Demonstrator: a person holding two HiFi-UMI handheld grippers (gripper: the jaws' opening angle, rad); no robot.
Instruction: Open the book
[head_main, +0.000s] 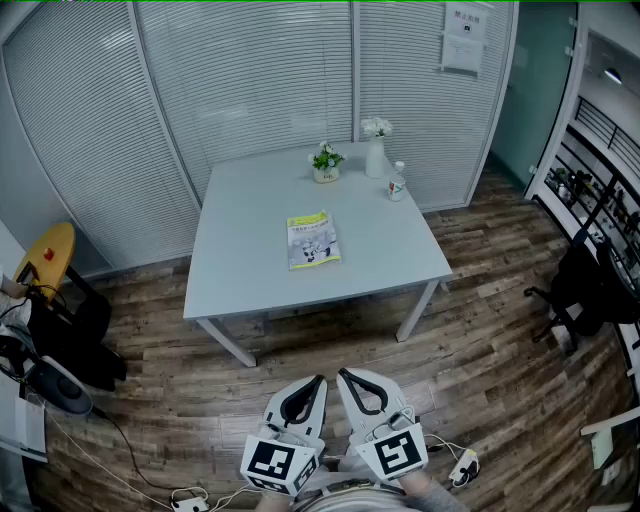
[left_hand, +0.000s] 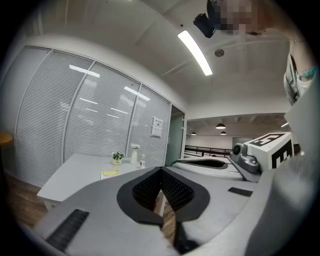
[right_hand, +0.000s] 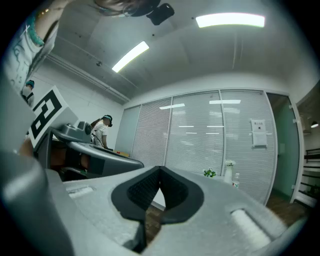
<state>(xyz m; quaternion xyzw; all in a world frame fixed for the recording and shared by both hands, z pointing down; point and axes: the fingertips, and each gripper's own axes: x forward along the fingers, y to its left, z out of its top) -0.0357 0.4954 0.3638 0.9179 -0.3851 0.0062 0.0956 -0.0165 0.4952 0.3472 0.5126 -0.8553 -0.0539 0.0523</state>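
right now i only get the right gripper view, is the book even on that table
Observer: Yes. The head view shows the book lying flat and closed near the middle of the table.
Operator: anything on top of it
Observer: No. The plant, vase and bottle stand at the far edge, apart from it.
Operator: left gripper free
Observer: The left gripper is shut with nothing between its jaws.
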